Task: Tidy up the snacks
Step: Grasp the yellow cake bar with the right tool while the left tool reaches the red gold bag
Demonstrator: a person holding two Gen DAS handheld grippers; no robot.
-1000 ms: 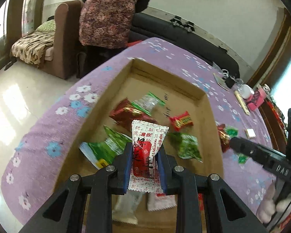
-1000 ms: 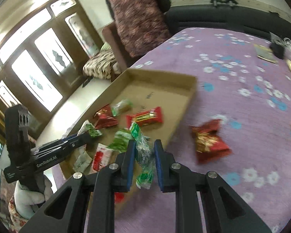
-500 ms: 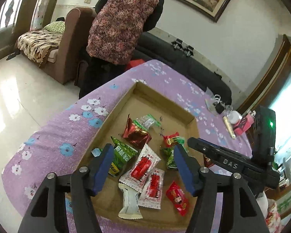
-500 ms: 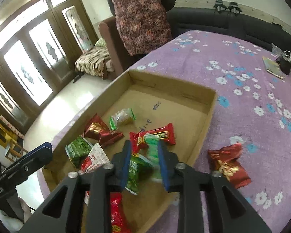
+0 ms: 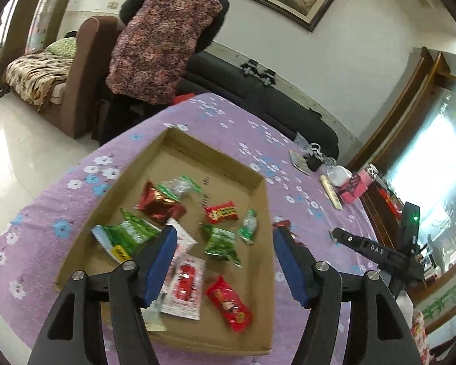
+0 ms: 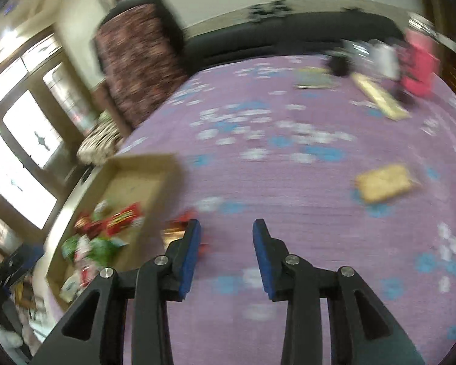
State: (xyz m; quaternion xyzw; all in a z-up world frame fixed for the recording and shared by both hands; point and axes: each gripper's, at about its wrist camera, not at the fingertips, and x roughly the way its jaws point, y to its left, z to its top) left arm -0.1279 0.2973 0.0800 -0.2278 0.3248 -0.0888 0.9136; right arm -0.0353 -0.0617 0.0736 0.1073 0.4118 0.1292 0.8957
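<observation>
A shallow cardboard tray (image 5: 182, 158) on the purple flowered cloth holds several snacks: a dark red packet (image 5: 159, 203), green packets (image 5: 127, 234), a red bar (image 5: 222, 212) and a white-and-red sachet (image 5: 185, 289). My left gripper (image 5: 225, 234) hovers open above the tray with nothing between its pads. The right wrist view is blurred. My right gripper (image 6: 226, 225) is over bare cloth to the right of the tray (image 6: 143, 176), its jaws opening with nothing between them. A red packet (image 6: 179, 222) lies by its left finger outside the tray. A yellow biscuit pack (image 6: 383, 182) lies further right.
A person in a floral vest (image 5: 164, 36) stands at the table's far side by a brown armchair (image 5: 85, 70). A black sofa (image 5: 273, 106) runs behind the table. A white cup (image 5: 339, 176), a pink item (image 5: 354, 187) and a wooden stick (image 5: 331, 191) crowd the far right.
My left gripper let go of the white-and-red sachet, which now lies in the tray, and rose. My right gripper dropped the green packet into the tray and swung right over the cloth.
</observation>
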